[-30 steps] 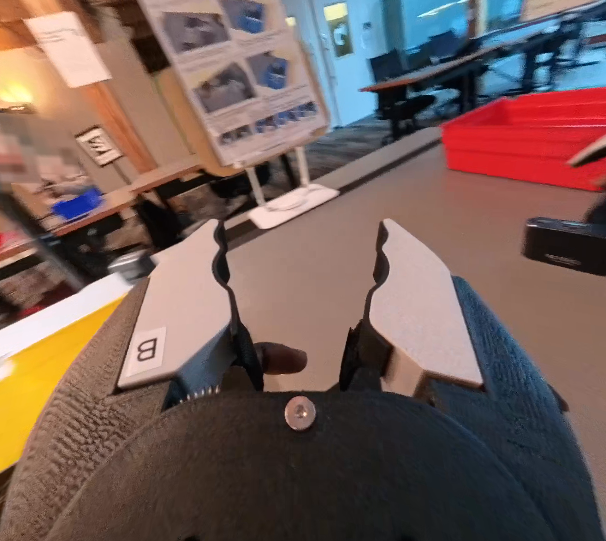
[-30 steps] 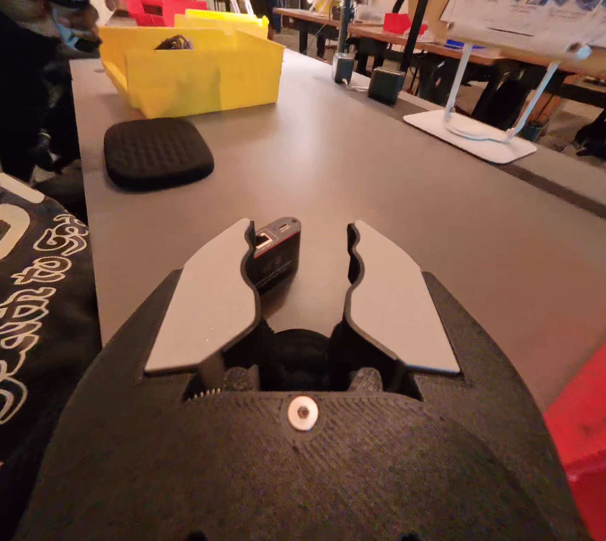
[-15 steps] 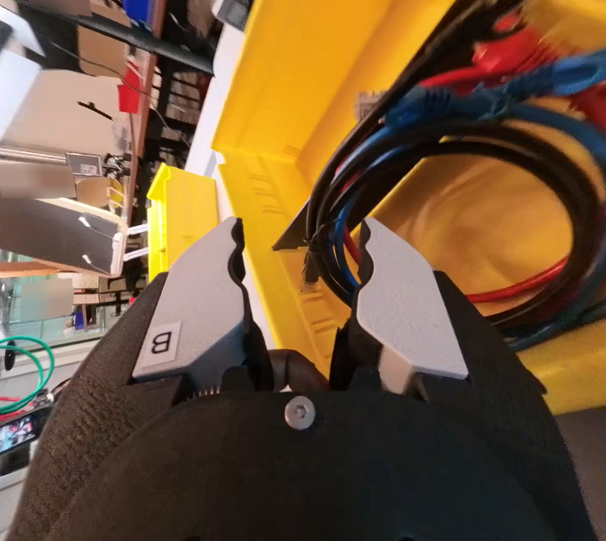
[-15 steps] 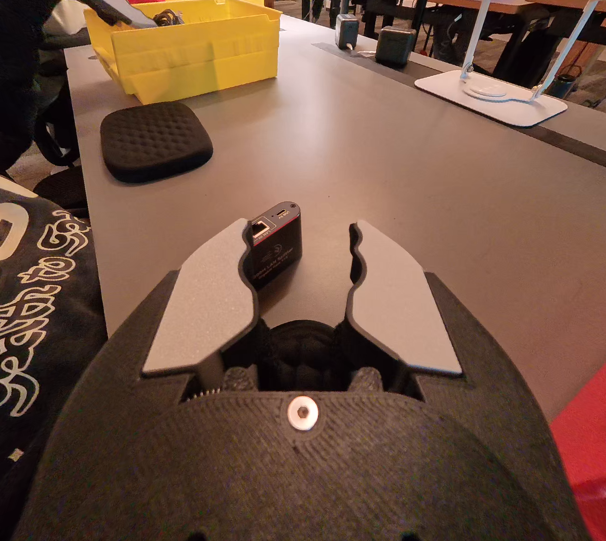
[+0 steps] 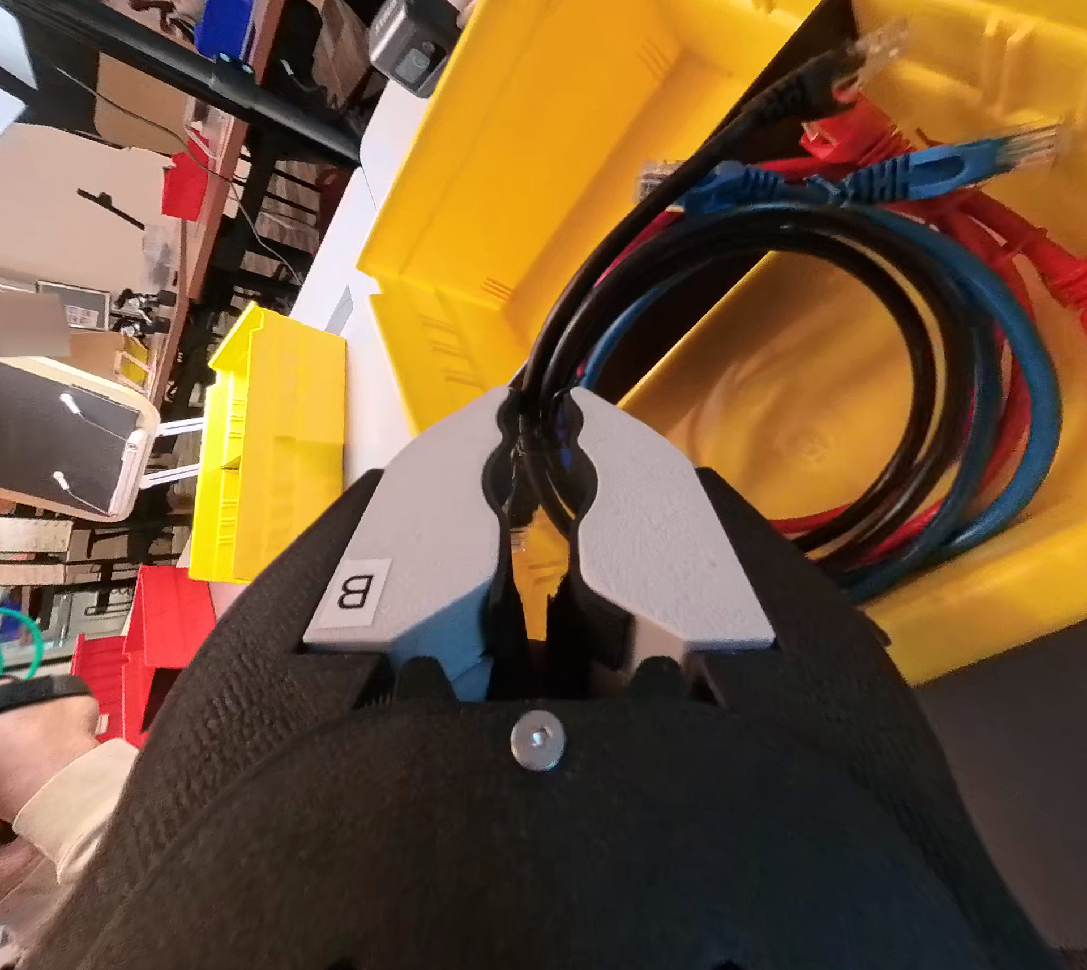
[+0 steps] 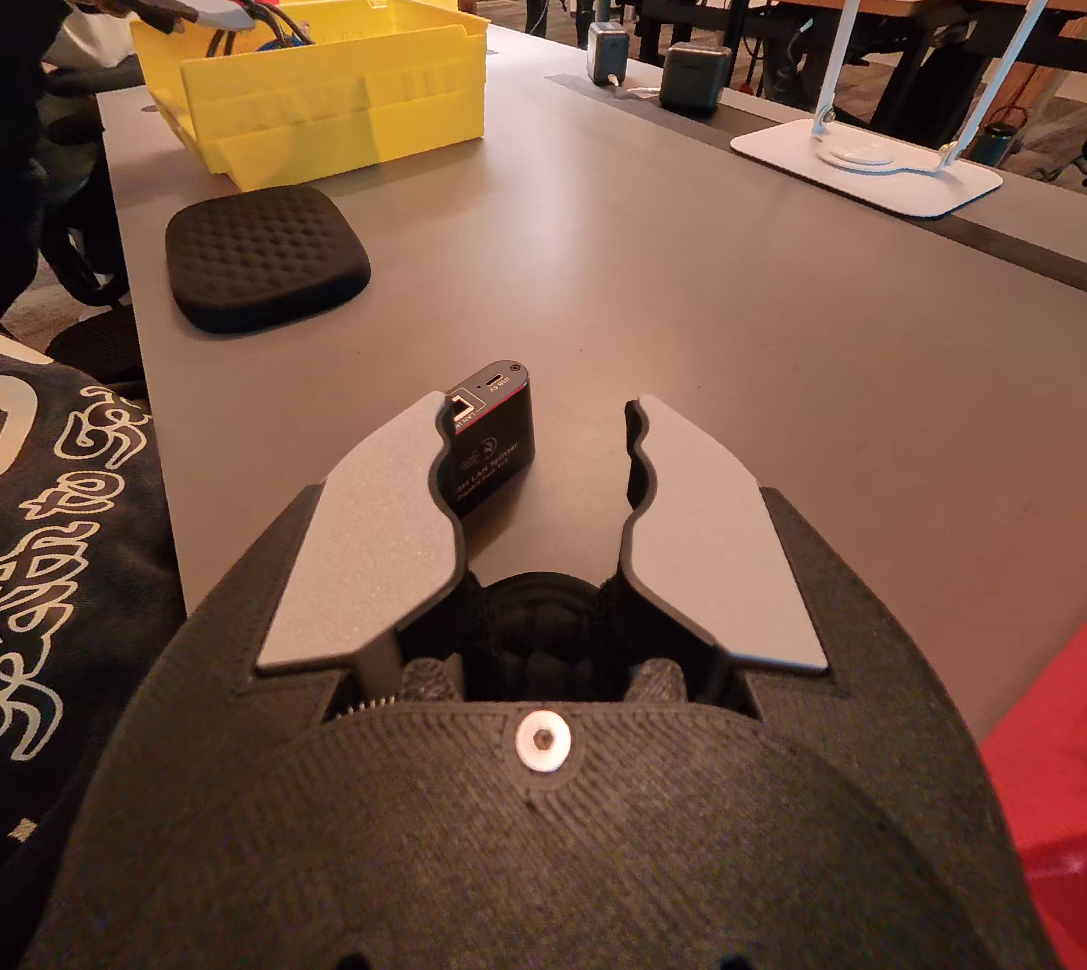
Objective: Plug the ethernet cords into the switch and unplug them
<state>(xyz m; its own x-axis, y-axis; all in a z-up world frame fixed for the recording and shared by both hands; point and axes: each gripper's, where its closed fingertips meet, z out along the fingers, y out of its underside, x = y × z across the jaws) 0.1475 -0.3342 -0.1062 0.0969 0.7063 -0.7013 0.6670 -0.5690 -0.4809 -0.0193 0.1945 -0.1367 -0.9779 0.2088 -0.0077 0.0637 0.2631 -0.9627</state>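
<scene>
My left tongs (image 5: pixel 538 415) are clamped on a bundle of cords (image 5: pixel 964 354), the grey fingers (image 5: pixel 435 506) nearly meeting around black strands, with a clear plug (image 5: pixel 517 539) hanging in the notch between them. Beyond the tips the bundle opens into a loop of black, blue and red cord inside a yellow bin (image 5: pixel 559 118). Past the loop, to the upper right, black, red and blue plug ends fan out against the bin wall. Left of the tongs and farther off stand a smaller yellow bin (image 5: pixel 270 448) and red bins (image 5: pixel 147 648); how far the bundle has risen off the bin floor I cannot tell.

My right tongs (image 6: pixel 535 424) stand wide apart over the grey worktop (image 6: pixel 706 324) and hold nothing. Just ahead, the small black switch (image 6: pixel 494 442) lies flat on the worktop, its near left corner hidden behind the left finger (image 6: pixel 376 518); whether they touch I cannot tell. Its port end faces away from me, with no cord in it. Farther off to the left lies a black cushioned pad (image 6: pixel 264 254). Beyond that sits the yellow bin (image 6: pixel 329 101), with the left tongs (image 6: pixel 235 16) above its far corner, cords trailing from them into the bin. Far right stands a white stand base (image 6: pixel 864 171).
</scene>
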